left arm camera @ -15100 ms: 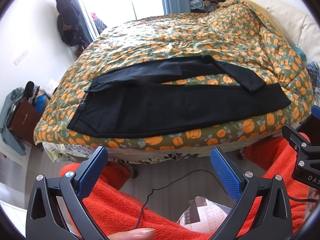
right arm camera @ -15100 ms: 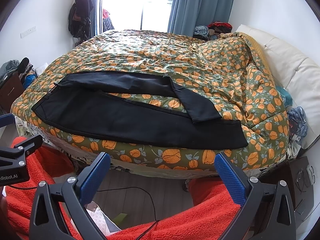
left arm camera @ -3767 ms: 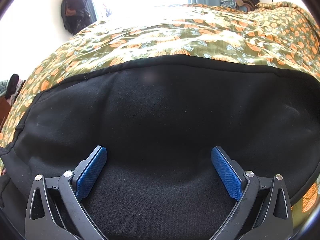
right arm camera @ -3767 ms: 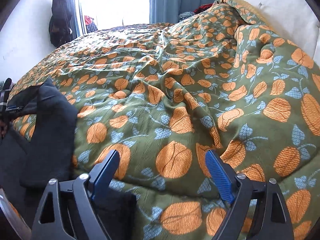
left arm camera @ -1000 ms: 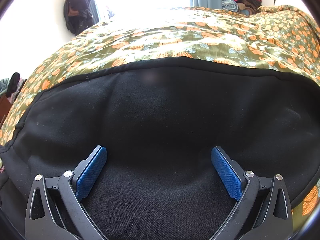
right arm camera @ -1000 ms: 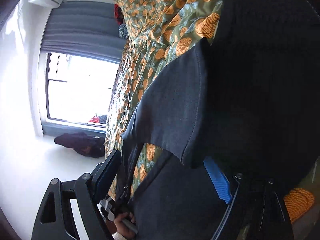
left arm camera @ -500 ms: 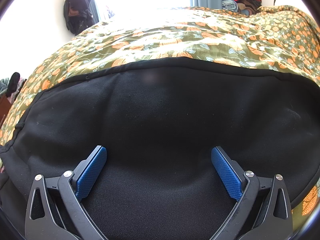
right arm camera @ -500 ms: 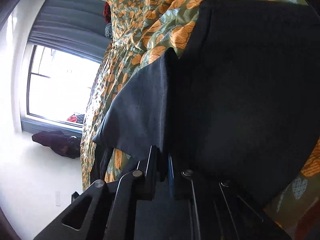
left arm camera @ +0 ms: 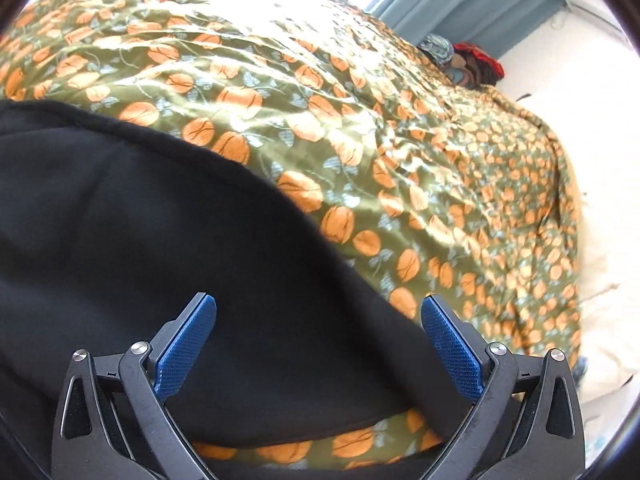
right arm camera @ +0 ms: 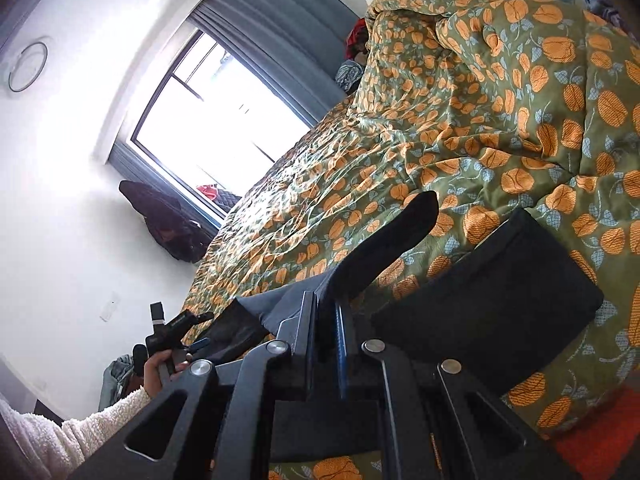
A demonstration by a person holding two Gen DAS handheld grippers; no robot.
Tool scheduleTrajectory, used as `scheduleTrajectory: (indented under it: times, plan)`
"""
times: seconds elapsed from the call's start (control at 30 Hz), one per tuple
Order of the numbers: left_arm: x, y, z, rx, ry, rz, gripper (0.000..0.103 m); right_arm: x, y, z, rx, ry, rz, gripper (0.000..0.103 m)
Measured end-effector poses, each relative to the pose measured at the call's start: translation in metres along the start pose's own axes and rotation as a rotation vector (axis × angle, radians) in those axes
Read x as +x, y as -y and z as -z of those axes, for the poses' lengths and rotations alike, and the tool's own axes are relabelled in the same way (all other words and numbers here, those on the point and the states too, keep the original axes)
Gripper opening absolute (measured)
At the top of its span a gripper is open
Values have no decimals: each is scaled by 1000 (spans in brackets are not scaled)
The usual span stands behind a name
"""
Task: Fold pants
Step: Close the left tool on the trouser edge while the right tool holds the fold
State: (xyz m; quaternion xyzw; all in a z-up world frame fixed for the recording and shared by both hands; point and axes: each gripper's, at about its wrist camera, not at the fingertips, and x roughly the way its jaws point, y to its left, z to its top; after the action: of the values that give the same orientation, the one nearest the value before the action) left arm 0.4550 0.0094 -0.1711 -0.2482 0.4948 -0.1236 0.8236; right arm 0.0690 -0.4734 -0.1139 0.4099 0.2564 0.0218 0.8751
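- Left wrist view: the left claw (left arm camera: pixel 318 344) is held wide open and gripping nothing, hovering over the black soft fabric pants (left arm camera: pixel 160 248), which are spread on the green orange-patterned quilted bed cover (left arm camera: pixel 400 152), likely ready to pin them flat.
- Right wrist view: the right claw (right arm camera: pixel 326 316) is clamped onto a lifted fold of the pants (right arm camera: pixel 384 248), raised off the bed cover (right arm camera: pixel 500 128), presumably so it can be carried across.

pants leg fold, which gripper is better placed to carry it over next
Right. The right gripper is shut on the pants, lifting a leg off the quilt; the left gripper is open above flat fabric.
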Motion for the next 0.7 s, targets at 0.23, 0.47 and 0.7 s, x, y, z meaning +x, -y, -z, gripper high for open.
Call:
scheduleTrajectory:
  times: [0.23, 0.47, 0.7]
  plan:
    - [50, 6, -14, -61, -102, -92, 100, -44, -7, 1, 14, 22, -117, 7]
    - [32, -3, -16, -26, -87, -76, 5, -42, 3, -7, -35, -37, -121, 4]
    - [-134, 32, 2, 160, 181, 0, 6, 19, 42, -62, -83, -70, -8, 0]
